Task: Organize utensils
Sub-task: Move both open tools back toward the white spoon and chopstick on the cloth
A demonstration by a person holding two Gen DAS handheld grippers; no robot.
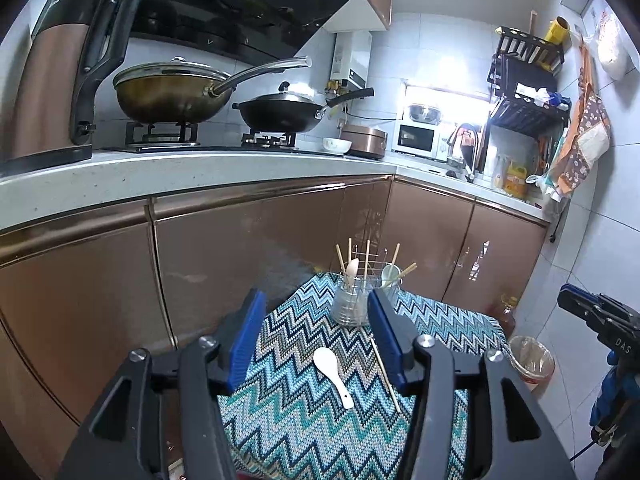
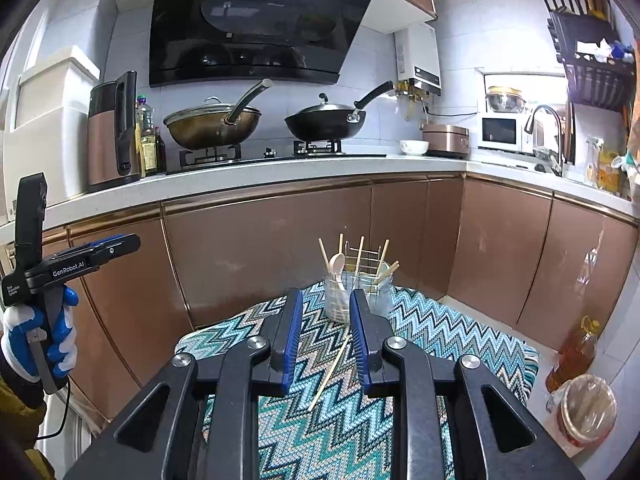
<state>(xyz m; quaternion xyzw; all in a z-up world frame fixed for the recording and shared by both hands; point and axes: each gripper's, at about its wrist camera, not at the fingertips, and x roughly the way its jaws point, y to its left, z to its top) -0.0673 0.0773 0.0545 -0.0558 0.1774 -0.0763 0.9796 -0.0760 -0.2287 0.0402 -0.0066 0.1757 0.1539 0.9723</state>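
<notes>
A zigzag-patterned cloth (image 1: 288, 420) covers a small table. On it lie a white spoon (image 1: 333, 376) and one loose chopstick (image 1: 386, 376), also seen as the chopstick (image 2: 330, 372) in the right wrist view. At the far end stand two glass jars: one jar (image 1: 352, 302) holds a wooden spoon and chopsticks, the other jar (image 2: 380, 294) holds chopsticks. My left gripper (image 1: 316, 300) hovers open over the cloth, with the white spoon below its gap. My right gripper (image 2: 326, 300) is open more narrowly, empty, above the loose chopstick. A gloved hand (image 2: 40, 344) holds the left gripper.
Brown cabinet doors (image 2: 280, 248) run close behind the table under a white counter with two woks and a kettle (image 1: 52, 80). An oil bottle (image 2: 574, 352) and a lined bin (image 2: 588, 412) stand on the floor to the right. A wire rack (image 2: 366, 258) sits behind the jars.
</notes>
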